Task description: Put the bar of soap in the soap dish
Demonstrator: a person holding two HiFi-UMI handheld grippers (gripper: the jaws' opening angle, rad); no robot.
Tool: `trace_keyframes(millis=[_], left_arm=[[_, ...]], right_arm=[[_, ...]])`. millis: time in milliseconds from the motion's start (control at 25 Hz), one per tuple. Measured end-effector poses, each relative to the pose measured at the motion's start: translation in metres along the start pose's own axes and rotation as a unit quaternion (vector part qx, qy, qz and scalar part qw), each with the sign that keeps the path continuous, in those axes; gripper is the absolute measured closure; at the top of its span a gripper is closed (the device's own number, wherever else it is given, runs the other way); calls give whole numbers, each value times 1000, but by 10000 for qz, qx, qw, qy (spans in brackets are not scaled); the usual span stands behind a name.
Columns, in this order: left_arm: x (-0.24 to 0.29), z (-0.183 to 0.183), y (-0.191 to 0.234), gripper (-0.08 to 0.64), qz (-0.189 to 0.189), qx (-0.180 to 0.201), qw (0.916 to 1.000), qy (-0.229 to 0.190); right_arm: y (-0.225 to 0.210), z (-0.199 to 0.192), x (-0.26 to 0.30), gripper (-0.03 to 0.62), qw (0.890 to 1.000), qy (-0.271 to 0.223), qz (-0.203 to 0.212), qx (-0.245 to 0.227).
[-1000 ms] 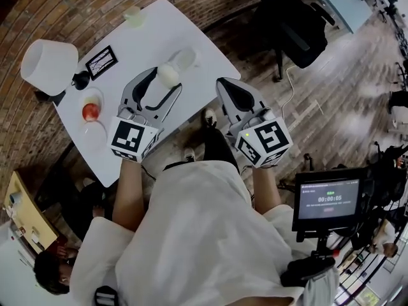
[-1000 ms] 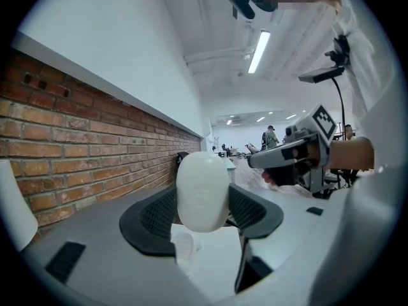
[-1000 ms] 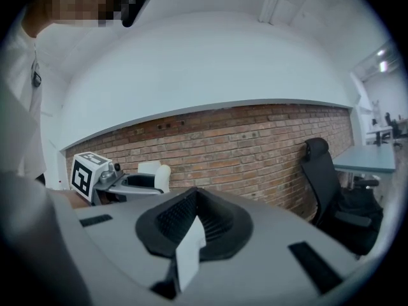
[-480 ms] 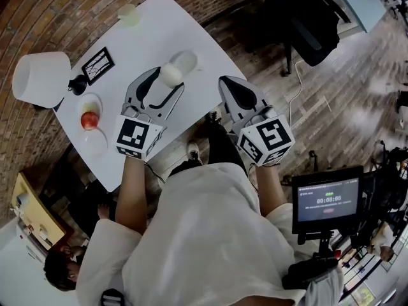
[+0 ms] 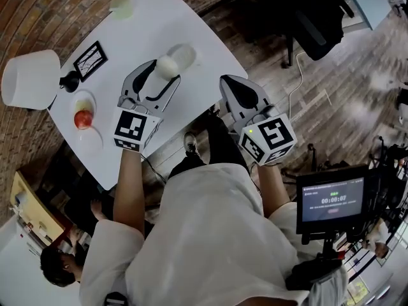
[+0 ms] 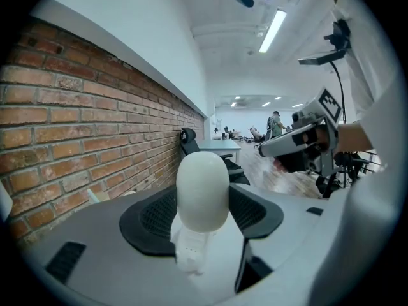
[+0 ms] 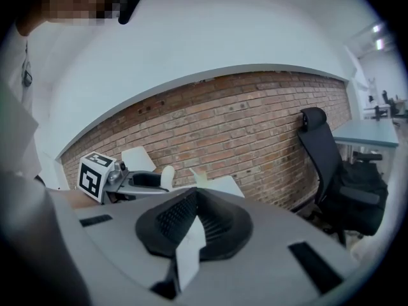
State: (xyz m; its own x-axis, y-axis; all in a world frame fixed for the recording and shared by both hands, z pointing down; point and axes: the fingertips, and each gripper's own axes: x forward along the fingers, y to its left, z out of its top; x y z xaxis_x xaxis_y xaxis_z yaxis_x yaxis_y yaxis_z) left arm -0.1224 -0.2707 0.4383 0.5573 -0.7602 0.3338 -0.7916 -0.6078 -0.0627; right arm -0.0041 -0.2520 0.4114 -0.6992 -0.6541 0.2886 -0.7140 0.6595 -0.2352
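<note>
The left claw (image 5: 160, 76) is clamped on the white oval bar of soap (image 5: 167, 66), which stands upright between its black mesh pads (image 6: 150, 215) in the left gripper view. The soap is held over the white surface (image 5: 159, 18), just at 7 o'clock of the pale translucent soap dish (image 5: 185, 53). The right claw (image 5: 237, 94) hangs at 4 o'clock of the left one, past the surface's edge, jaws pressed together on nothing. A red apple (image 5: 83, 118) lies at 9 o'clock.

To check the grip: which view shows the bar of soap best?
Left gripper view: the bar of soap sits large, clamped by the left tool. Head view shows it small; right gripper view, tiny and far.
</note>
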Motion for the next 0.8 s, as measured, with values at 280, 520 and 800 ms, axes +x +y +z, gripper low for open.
trace_keyframes(millis=[280, 520, 800], left_arm=[[12, -8, 4, 299, -87, 84, 9999, 120], [30, -23, 7, 300, -216, 370, 9980, 466], [48, -42, 9, 299, -355, 570, 9939, 877]], right_arm=[[-3, -12, 11, 588, 9996, 260, 63, 68], [3, -20, 20, 588, 9991, 386, 138, 133], [-1, -23, 32, 588, 9989, 447, 109, 57]])
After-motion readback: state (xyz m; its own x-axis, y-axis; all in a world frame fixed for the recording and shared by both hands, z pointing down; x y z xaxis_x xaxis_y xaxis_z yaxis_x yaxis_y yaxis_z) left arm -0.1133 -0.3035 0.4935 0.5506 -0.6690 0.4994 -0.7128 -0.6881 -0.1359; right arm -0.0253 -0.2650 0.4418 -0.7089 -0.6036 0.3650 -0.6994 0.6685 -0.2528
